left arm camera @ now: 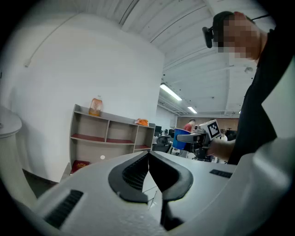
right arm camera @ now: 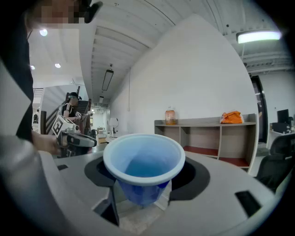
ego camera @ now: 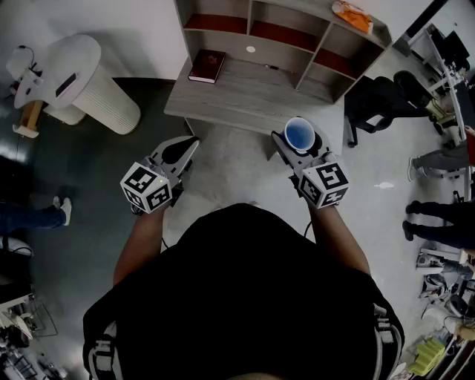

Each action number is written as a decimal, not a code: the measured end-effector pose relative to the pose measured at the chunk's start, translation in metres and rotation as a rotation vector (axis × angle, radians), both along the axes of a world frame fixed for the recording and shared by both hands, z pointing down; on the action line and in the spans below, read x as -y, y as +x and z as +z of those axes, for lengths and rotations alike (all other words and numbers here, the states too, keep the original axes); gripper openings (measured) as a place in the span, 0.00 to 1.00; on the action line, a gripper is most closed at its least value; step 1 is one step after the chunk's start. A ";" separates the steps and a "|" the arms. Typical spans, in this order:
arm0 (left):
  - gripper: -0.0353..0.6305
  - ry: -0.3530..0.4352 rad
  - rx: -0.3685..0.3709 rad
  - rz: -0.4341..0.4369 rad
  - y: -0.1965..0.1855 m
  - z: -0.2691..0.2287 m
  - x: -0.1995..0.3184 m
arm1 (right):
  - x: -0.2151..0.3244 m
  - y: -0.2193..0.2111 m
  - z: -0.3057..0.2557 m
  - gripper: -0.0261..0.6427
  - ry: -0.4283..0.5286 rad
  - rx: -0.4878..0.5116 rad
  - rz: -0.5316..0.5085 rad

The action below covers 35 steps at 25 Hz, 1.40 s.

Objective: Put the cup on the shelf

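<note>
A grey floor point(ego camera: 223, 159) runs up to a wooden shelf point(ego camera: 286, 33) against a white wall. In the head view, a dark red book point(ego camera: 207, 65) lies on the shelf's wide bottom board, an orange bundle point(ego camera: 352, 15) sits on its top, and a white ribbed bin point(ego camera: 93, 85) stands well off to the left. The person in a black top holds both tools out short of the shelf. The left gripper point(ego camera: 188, 146) has its 2 jaws drawn together. The right gripper point(ego camera: 297, 146) carries the blue cup point(ego camera: 299, 133), upright with its mouth facing up, in the air just in front of the shelf's bottom board.

In the left gripper view, the 2 jaws meet at their tips with nothing between them. Beyond them stands the shelf with a bottle point(left arm camera: 96, 106) on its top, and the other tool shows at right with the cup in it.

In the right gripper view, the jaws stand wide, pressed on either side of the cup, which sits upright and empty between them. The shelf lies ahead to the right, well apart from the cup.
</note>
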<state>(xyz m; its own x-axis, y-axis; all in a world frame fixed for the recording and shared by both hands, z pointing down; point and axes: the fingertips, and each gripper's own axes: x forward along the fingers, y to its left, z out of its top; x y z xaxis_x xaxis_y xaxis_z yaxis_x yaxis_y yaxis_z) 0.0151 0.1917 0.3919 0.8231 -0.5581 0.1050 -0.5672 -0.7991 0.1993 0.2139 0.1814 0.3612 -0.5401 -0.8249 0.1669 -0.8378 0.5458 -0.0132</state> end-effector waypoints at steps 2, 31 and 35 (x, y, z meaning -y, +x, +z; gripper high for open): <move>0.08 0.000 0.003 -0.001 0.000 0.000 0.000 | 0.000 0.000 0.002 0.49 -0.004 -0.001 -0.003; 0.08 -0.040 0.043 -0.048 0.058 0.011 0.016 | 0.031 0.064 0.011 0.48 -0.030 0.082 -0.046; 0.08 -0.044 0.056 -0.061 0.078 0.012 0.023 | 0.040 0.081 0.018 0.48 -0.043 0.101 -0.064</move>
